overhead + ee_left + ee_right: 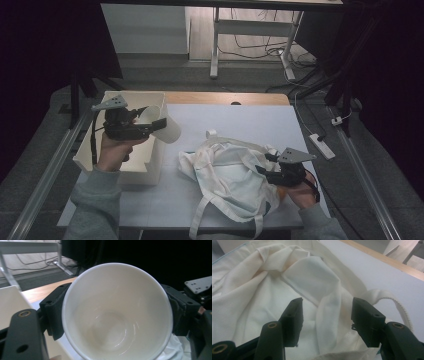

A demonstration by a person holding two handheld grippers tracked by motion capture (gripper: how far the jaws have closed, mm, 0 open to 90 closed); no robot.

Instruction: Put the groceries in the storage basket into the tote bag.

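Observation:
A white paper cup [167,129] lies tilted on its side in the air, over the right wall of a white box [150,167]. My left gripper [156,124] is shut on it, one jaw on each side of the rim. In the left gripper view the cup's [117,315] empty inside faces the camera between the black jaws of the left gripper [117,307]. A cream cloth tote bag [225,172] lies crumpled on the table. My right gripper [265,164] rests low at its right side. Its jaws stand apart, and the right gripper [327,315] has a loose fold of the bag [262,290] between them, unpressed.
The white mat [240,117] covers the table, with a wooden strip [225,97] along the far edge. A bag handle [392,300] loops out onto the mat. A power strip [321,145] lies on the floor to the right of the table.

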